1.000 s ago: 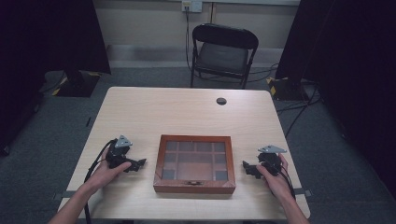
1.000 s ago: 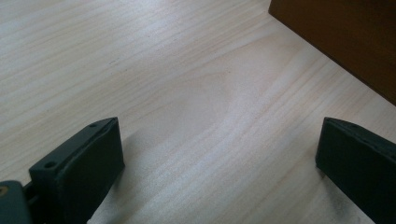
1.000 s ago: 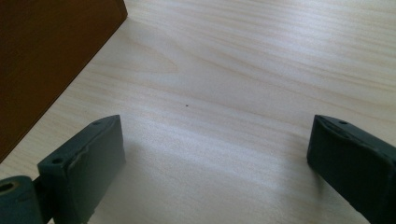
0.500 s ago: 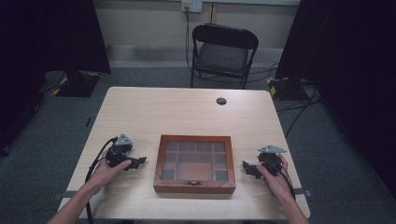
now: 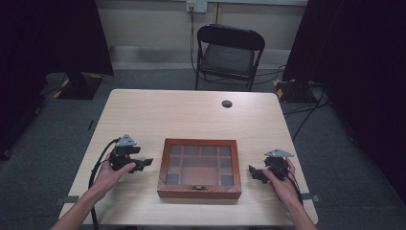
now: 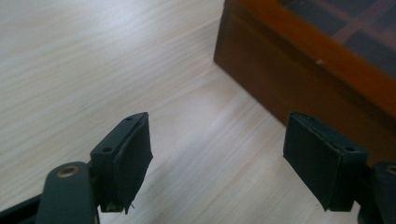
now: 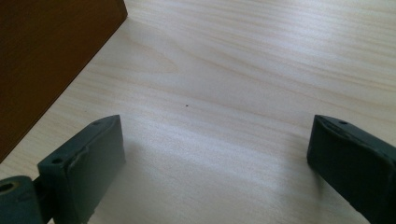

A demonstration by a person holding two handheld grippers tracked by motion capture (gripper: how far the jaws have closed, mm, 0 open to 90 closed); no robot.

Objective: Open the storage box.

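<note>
On the worktop (image 5: pixel 191 115), both grippers, left (image 5: pixel 143 164) and right (image 5: pixel 254 172), flank the glass-lidded wooden box (image 5: pixel 199 166), jaws spread; they should probably close in evenly.

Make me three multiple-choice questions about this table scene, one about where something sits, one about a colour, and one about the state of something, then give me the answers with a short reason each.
1. Where does the wooden box sit on the table?
A. Between the two grippers, near the person's edge
B. At the far edge beside the chair
C. On the floor

2. What colour is the small round thing on the far part of the table?
A. White
B. Black
C. Red

3. How is the lid of the wooden box?
A. Taken off and laid aside
B. Standing open
C. Closed

Answers:
1 A: the high view shows the box with the left gripper on one side and the right gripper on the other.
2 B: it shows as a dark black disc against the pale wood.
3 C: the windowed lid lies flat on the box, its front clasp meeting the base.
</note>
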